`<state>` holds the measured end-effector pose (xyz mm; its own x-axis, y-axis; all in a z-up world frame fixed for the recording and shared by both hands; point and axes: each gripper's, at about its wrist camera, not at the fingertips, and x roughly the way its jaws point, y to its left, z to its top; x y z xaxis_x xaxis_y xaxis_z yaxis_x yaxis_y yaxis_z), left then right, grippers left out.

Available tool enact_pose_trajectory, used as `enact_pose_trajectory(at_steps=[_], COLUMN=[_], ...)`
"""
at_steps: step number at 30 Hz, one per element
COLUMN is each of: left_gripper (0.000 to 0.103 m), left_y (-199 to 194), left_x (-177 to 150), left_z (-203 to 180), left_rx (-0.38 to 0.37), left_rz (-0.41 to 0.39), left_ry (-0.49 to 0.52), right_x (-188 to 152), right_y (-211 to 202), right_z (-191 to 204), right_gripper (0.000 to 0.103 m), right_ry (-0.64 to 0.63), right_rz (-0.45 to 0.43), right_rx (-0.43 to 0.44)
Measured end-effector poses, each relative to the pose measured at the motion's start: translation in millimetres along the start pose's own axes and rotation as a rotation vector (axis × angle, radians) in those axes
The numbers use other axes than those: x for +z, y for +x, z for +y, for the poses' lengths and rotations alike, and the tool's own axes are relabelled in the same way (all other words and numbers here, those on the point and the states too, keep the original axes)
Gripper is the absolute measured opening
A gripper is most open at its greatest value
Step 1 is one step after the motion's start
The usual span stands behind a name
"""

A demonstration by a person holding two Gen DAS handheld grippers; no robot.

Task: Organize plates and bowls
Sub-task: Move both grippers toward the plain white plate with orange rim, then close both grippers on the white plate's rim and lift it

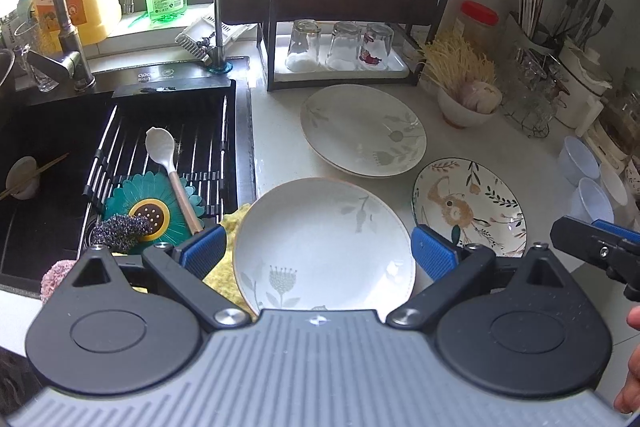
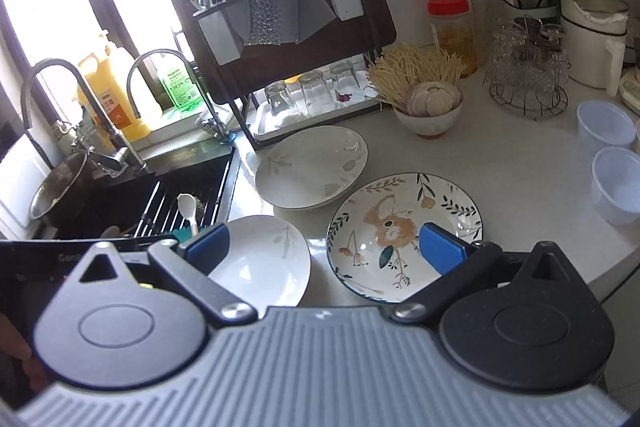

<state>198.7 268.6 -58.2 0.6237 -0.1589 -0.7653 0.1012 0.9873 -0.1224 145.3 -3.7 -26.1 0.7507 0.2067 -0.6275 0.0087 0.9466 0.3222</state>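
Note:
Three dishes lie on the white counter (image 1: 276, 147). A near white plate (image 1: 324, 247) with grey flowers sits between the open fingers of my left gripper (image 1: 320, 253), which hovers above it. A stack of two similar white plates (image 1: 362, 129) lies farther back. A plate with a painted animal and leaves (image 1: 468, 207) lies to the right. In the right wrist view my right gripper (image 2: 326, 245) is open and empty above the gap between the near white plate (image 2: 264, 259) and the painted plate (image 2: 400, 231); the stacked plates (image 2: 312, 165) lie behind.
A black sink (image 1: 48, 147) with a drain rack, white spoon (image 1: 168, 163) and scrubbers is on the left. A dish rack (image 1: 340, 27) with upturned glasses stands behind. A bowl with garlic (image 1: 468, 103), plastic cups (image 2: 612, 155), a jar and a utensil holder crowd the right.

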Motion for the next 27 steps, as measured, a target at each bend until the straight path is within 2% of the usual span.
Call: enact_pose_trajectory(at_steps=[7,9,10,18,20,22,27], left_gripper=[0.1,0.1,0.1,0.099,0.099,0.099,0.083], left_y=[25.5,36.1,42.9,91.8,102.1,110.8,129.0], left_x=[16.1,18.1,19.1,19.0,18.3,17.2,19.1], left_z=[42.3,53.8,59.4,83.8,86.7,89.6,101.4], left_rx=[-0.049,-0.064,-0.065,-0.134,-0.149,-0.157,-0.179], left_rz=[0.084,0.112,0.129,0.213,0.233,0.247,0.279], left_ry=[0.086,0.104,0.108,0.094,0.099,0.099,0.07], right_x=[-13.8,-20.1,-23.0,-47.2,-54.2,-60.5,-71.8], right_y=[29.3,37.0,40.8,75.5,85.2,94.0,114.7], right_z=[25.1,28.6,30.1,37.5,38.2,37.0,39.1], right_gripper=[0.103,0.099,0.093,0.087,0.076,0.074,0.053], right_ry=[0.139,0.174,0.194,0.282,0.3,0.323,0.313], right_rz=[0.059,0.072,0.079,0.126,0.139,0.149,0.198], right_rx=[-0.116,-0.098,-0.095,-0.086,-0.09,-0.087,-0.105])
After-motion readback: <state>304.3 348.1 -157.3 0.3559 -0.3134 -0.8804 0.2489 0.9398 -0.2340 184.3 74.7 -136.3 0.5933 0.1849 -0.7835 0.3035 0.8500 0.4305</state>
